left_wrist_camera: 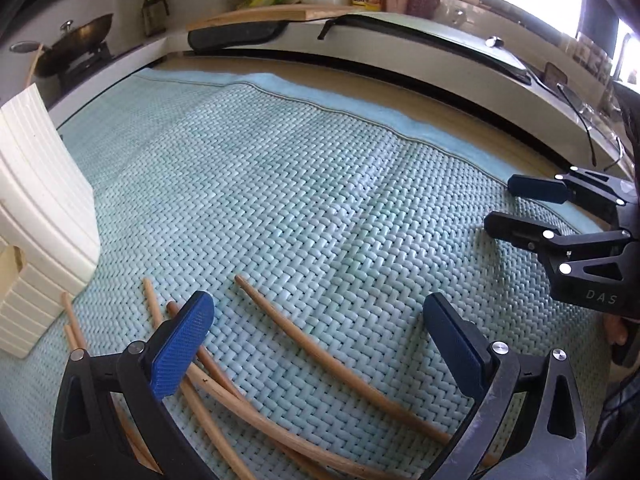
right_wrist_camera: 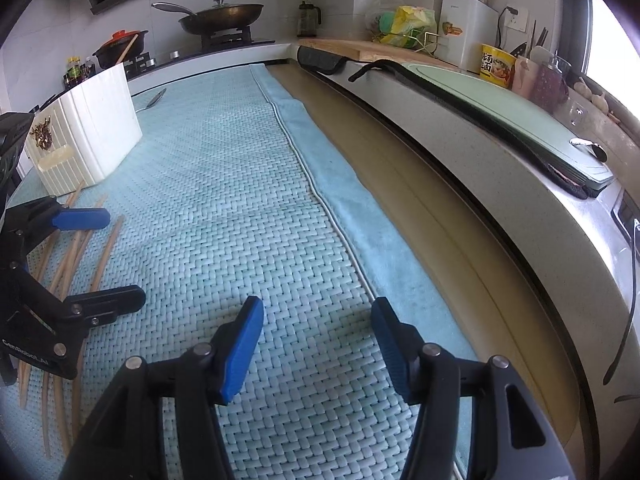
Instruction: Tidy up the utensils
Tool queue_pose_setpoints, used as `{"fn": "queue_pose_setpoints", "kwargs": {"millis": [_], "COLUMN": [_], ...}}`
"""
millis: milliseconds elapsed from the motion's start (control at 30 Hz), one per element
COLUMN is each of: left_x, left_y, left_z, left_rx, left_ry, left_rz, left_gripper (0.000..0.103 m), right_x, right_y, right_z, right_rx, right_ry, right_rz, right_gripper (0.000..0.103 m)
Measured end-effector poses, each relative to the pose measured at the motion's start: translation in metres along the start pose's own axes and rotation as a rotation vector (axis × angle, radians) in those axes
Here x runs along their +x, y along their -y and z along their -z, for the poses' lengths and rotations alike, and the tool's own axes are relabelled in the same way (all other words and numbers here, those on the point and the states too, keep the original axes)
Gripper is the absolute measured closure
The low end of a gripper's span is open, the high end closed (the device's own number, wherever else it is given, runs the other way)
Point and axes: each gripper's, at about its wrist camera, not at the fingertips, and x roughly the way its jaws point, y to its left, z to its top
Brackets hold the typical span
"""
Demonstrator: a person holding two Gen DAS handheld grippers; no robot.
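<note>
Several wooden chopsticks [left_wrist_camera: 320, 354] lie loose on the light blue woven mat [left_wrist_camera: 280, 184], near its front left. My left gripper [left_wrist_camera: 318, 326] is open and empty just above them, one chopstick running between its fingers. A white ribbed utensil holder [left_wrist_camera: 40, 200] stands at the left of them. In the right wrist view the chopsticks [right_wrist_camera: 80, 256] lie at the left under the left gripper [right_wrist_camera: 114, 256], and the holder [right_wrist_camera: 88, 132] stands behind. My right gripper [right_wrist_camera: 318, 334] is open and empty over bare mat, also seen in the left wrist view [left_wrist_camera: 498, 204].
A metal spoon [right_wrist_camera: 154, 99] lies on the mat behind the holder. A white counter edge [right_wrist_camera: 480, 152] with a green cutting board [right_wrist_camera: 500, 112] runs along the right. A wok [right_wrist_camera: 224, 14] sits on the stove at the back. Jars and a noodle cup [right_wrist_camera: 497, 65] stand far right.
</note>
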Motion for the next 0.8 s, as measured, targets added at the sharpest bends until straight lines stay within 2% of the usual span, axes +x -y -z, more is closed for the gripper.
{"fn": "queue_pose_setpoints", "kwargs": {"millis": [700, 800], "left_x": [-0.0001, -0.0001], "left_y": [0.0001, 0.0001], "left_z": [0.0004, 0.0002], "left_rx": [-0.002, -0.002], "left_ry": [0.001, 0.001], "left_rz": [-0.002, -0.002], "left_gripper": [0.0, 0.0], "right_x": [-0.0006, -0.0002], "right_y": [0.0023, 0.0008], "right_z": [0.0014, 0.0014], "right_rx": [0.002, -0.012], "right_ry": [0.008, 0.005], "right_rz": [-0.01, -0.03], "right_gripper": [0.045, 0.038]}}
